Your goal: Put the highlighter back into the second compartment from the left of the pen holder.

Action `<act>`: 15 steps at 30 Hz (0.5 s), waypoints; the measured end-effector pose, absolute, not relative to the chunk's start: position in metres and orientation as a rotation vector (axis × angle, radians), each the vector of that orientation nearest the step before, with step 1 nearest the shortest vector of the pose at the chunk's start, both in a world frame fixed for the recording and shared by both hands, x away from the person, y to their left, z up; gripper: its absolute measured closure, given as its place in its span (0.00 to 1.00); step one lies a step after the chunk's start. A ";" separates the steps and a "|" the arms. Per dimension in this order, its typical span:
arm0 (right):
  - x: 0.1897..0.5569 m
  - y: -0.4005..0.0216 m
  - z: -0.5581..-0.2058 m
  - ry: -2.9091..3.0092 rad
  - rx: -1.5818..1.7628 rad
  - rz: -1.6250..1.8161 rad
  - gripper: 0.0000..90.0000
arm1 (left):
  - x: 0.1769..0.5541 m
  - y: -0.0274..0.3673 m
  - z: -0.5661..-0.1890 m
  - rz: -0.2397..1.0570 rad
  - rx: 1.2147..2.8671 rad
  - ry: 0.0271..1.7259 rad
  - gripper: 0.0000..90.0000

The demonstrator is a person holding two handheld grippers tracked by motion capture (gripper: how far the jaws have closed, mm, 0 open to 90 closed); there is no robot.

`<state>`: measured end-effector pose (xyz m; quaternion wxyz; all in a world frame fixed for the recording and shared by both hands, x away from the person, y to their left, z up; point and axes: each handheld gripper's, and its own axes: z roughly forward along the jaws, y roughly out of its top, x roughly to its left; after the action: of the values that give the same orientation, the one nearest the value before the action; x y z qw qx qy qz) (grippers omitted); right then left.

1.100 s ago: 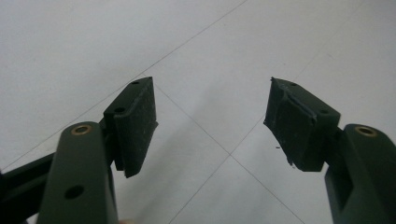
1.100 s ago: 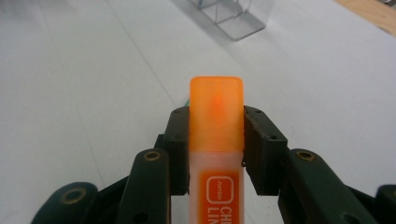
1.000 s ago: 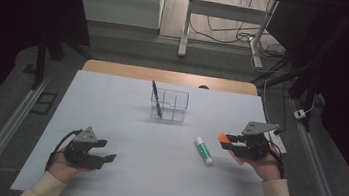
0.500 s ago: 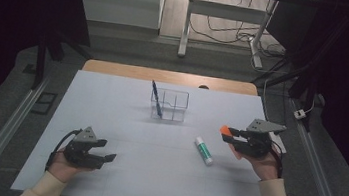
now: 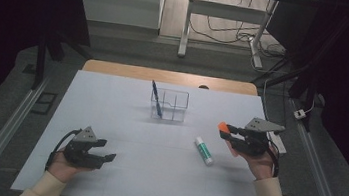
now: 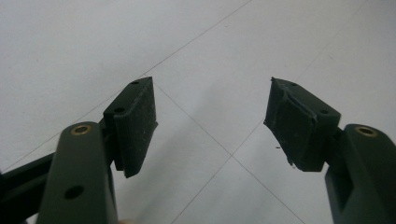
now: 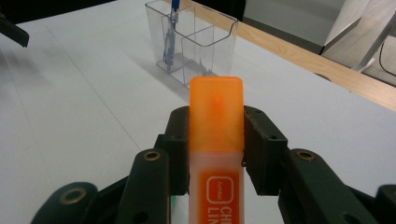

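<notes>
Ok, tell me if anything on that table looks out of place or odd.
One thing: a white tube with a green cap lies loose on the table, apart from the clear organizer that holds the blue pen. The right gripper clamps an orange highlighter; the left gripper is open. Nothing is spilled or damaged.

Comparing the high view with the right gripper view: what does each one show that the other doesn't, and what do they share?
High view alone: the left tool, open and empty on the white table, and a white stick with a green cap lying flat near the right hand.

Right gripper view alone: the printed lettering on the orange highlighter and both pads pressing its sides.

Shared: the right tool shut on that highlighter, the clear pen holder ahead of it, and the blue pen standing in one compartment.
</notes>
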<state>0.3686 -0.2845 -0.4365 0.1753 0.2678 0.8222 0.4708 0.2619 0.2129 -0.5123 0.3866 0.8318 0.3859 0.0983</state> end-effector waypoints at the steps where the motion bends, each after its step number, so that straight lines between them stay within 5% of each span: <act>1: 0.369 -0.284 -0.436 2.323 0.755 1.342 0.72 | 0.262 0.213 -0.512 0.250 2.118 0.982 0.37; 15: 0.374 -0.269 -0.426 2.248 0.756 1.434 0.71 | 0.262 0.212 -0.513 0.249 2.123 0.981 0.37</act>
<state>0.3737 -0.2691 -0.4262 0.1838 0.2681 0.7973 0.5085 0.2622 0.2124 -0.5127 0.3849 0.8331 0.3851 0.0977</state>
